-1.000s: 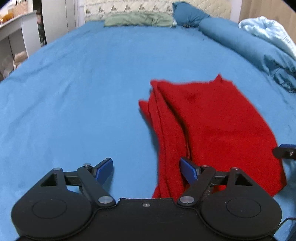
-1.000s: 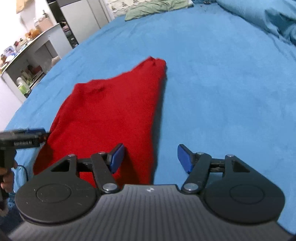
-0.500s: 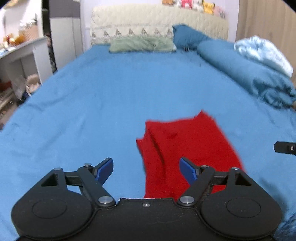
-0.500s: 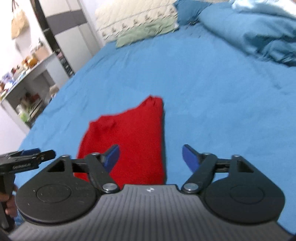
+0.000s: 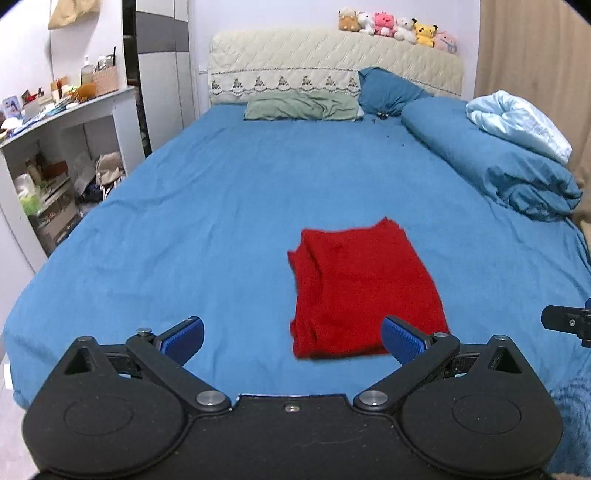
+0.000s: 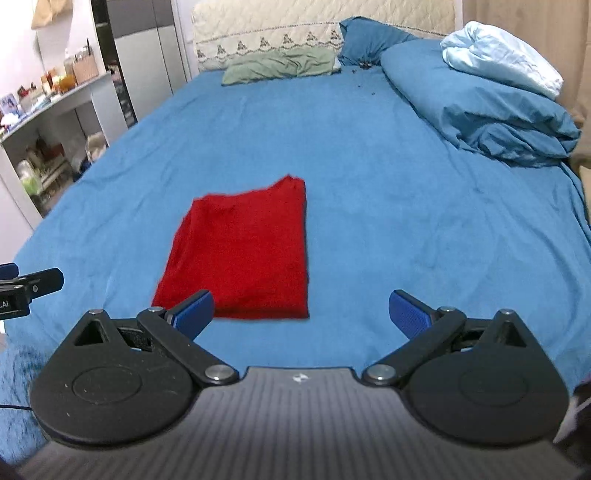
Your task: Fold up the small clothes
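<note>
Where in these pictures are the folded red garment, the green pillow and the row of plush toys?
folded red garment (image 5: 364,286): left wrist view, middle of its top layer.
green pillow (image 6: 280,65): right wrist view, middle of its crumpled top.
plush toys (image 5: 397,24): left wrist view, a white toy mid-row.

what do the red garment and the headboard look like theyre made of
Red garment: seemingly soft knit or fleece; matte, slightly fuzzy surface, limp layered edges along its left side. Headboard: probably padded fabric or a quilted cover; cream, stitched diamond pattern, embroidered trim along the bottom. Exact fibres cannot be told.
</note>
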`<state>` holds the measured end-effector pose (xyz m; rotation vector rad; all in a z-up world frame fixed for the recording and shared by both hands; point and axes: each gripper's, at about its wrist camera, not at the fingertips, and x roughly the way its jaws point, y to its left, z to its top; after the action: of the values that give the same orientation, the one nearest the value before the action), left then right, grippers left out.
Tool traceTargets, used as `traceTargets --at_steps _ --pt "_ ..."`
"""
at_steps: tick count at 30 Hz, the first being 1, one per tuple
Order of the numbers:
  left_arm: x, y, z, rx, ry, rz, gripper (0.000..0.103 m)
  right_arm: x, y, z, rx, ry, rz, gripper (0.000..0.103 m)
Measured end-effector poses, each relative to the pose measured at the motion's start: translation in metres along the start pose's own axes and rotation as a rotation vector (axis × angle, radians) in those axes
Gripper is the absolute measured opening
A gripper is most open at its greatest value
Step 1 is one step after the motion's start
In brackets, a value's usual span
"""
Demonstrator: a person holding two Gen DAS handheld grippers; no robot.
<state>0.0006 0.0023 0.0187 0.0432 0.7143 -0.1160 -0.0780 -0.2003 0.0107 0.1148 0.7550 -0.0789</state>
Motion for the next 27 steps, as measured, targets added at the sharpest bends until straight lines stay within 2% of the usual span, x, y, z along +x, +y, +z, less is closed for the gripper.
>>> traceTargets --at_steps 5,9,27 --pt "-0.002 -0.003 -0.022 0.024 0.022 0.022 0.103 -0.003 0.012 -0.022 -0.049 0.02 -0.049 0.103" --pt "-0.002 -0.004 -0.032 0.033 0.04 -0.005 0.103 0.001 0.012 -0.031 -0.041 0.042 -0.05 0.103" --pt "-0.014 -0.011 -0.033 0.052 -0.01 -0.01 0.103 -0.003 0.015 -0.04 -0.033 0.059 -0.06 0.103"
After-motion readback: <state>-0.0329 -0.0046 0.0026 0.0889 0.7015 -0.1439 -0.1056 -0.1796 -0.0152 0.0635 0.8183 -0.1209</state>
